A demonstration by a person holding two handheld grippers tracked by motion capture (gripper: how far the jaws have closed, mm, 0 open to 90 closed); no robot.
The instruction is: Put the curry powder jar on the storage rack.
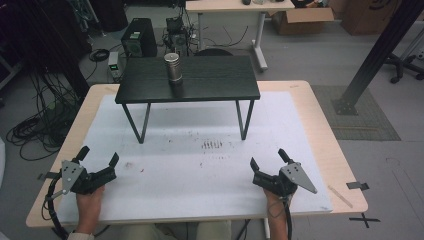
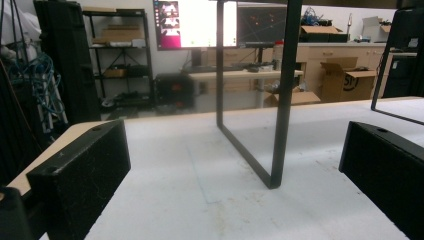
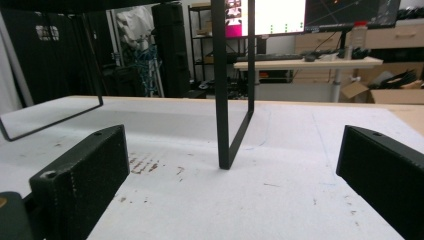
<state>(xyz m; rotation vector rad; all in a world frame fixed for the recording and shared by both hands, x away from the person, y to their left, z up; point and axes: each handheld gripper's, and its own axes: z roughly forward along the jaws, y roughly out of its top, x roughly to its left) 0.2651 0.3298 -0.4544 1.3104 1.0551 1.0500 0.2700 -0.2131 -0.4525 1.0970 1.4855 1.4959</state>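
A silver metal cup [image 1: 173, 67] stands upright on a small black raised shelf [image 1: 215, 80] at the far middle of the white mat [image 1: 200, 170]. My left gripper [image 1: 99, 155] rests low at the near left, open, with nothing between its jaws. My right gripper [image 1: 268, 157] sits at the near right, also open and empty. The left gripper [image 2: 235, 165] faces the shelf's left leg frame [image 2: 280, 100] in the left gripper view. In the right gripper view the right gripper [image 3: 235, 170] faces the shelf's right leg frame [image 3: 222, 100].
The wooden table edge [image 1: 325, 130] frames the mat. Brown smudges [image 1: 212, 144] mark the mat near its middle. A thin stick [image 1: 340, 196] lies at the near right corner. Behind the table are computer towers [image 1: 139, 37], cables, another desk [image 1: 235, 7] and cardboard boxes [image 1: 300, 20].
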